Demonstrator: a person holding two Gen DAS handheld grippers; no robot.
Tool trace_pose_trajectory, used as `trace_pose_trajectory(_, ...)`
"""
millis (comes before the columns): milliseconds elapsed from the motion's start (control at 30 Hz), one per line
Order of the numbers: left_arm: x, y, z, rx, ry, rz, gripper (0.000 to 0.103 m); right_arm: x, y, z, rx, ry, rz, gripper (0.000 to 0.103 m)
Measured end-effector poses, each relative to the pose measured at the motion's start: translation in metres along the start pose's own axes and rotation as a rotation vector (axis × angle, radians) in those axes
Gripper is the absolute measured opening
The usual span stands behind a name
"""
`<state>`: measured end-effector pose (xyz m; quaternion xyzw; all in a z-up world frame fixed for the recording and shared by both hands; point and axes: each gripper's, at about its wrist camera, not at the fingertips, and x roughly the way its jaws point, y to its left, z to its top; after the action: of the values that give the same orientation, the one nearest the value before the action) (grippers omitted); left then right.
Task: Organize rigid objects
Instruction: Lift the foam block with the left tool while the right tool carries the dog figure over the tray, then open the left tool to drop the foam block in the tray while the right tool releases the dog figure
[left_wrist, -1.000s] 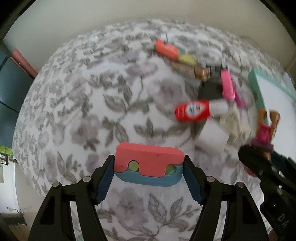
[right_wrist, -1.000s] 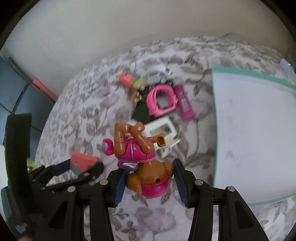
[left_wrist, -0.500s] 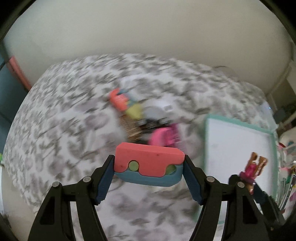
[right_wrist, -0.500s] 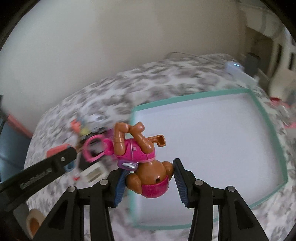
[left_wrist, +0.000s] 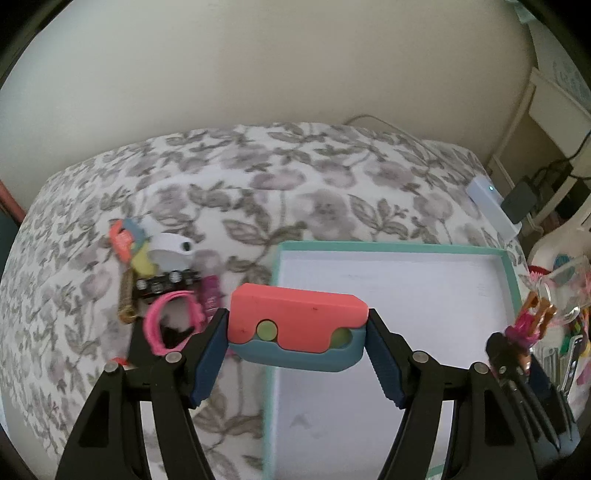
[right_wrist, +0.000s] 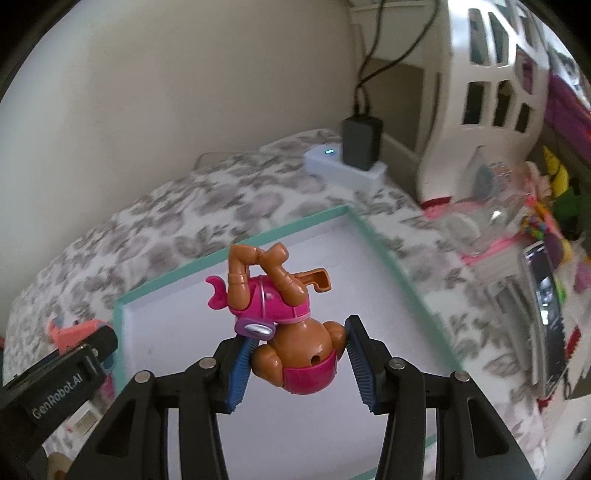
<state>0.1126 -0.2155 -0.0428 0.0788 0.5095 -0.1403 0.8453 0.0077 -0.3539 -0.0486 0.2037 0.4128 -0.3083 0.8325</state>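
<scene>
The left claw (left_wrist: 297, 338) points steeply downward over the near left edge of a shallow white tray with a teal rim (left_wrist: 510, 273), its two blue pads clamped on the ends of a coral and blue block (left_wrist: 295, 332) that hangs level between them, above the tray's left rim. The right claw (right_wrist: 297, 360) also tilts downward, over the tray's white floor, and grips a brown toy dog in a pink outfit (right_wrist: 280, 317) by the head, so the figure sits upside down with its legs pointing away from the camera. In the left wrist view the right claw and its dog appear at the far right edge, beside the tray. The tray lies on a floral bedspread (left_wrist: 317, 192). To its left on the bedspread sits a cluster of small things, among them a pink ring-shaped toy (left_wrist: 173, 321).
</scene>
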Motion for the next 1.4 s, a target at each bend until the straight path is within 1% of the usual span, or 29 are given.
trace_pose_trajectory(133,0.008,-0.011,0.003,0.021,-0.008,0.002,0.073,0.009,-0.005,0.001,-0.006,0.000,-0.030,0.051)
trace_pose_trajectory(367,0.023,-0.018,0.002,0.045,-0.001,0.008,0.073,0.030,-0.008,-0.004,-0.024,0.043,-0.057,0.051)
trace_pose_trajectory(533,0.032,-0.018,0.000,0.048,0.013,0.010,0.073,0.039,-0.012,-0.007,-0.024,0.069,-0.063,0.051)
trace_pose_trajectory(700,0.043,-0.020,-0.006,0.054,0.047,0.009,0.073,0.045,-0.011,-0.012,-0.035,0.095,-0.073,0.051)
trace_pose_trajectory(800,0.047,-0.019,-0.008,0.060,0.059,0.014,0.073,0.045,-0.011,-0.013,-0.042,0.096,-0.081,0.051)
trace_pose_trajectory(900,0.047,-0.016,-0.009,0.049,0.067,0.014,0.073,0.045,-0.011,-0.012,-0.041,0.095,-0.086,0.051)
trace_pose_trajectory(1167,0.037,-0.015,-0.008,0.044,0.044,-0.003,0.073,0.044,-0.010,-0.012,-0.057,0.095,-0.088,0.051)
trace_pose_trajectory(1400,0.032,-0.012,-0.008,0.041,0.050,0.010,0.075,0.040,-0.005,-0.011,-0.077,0.085,-0.084,0.051)
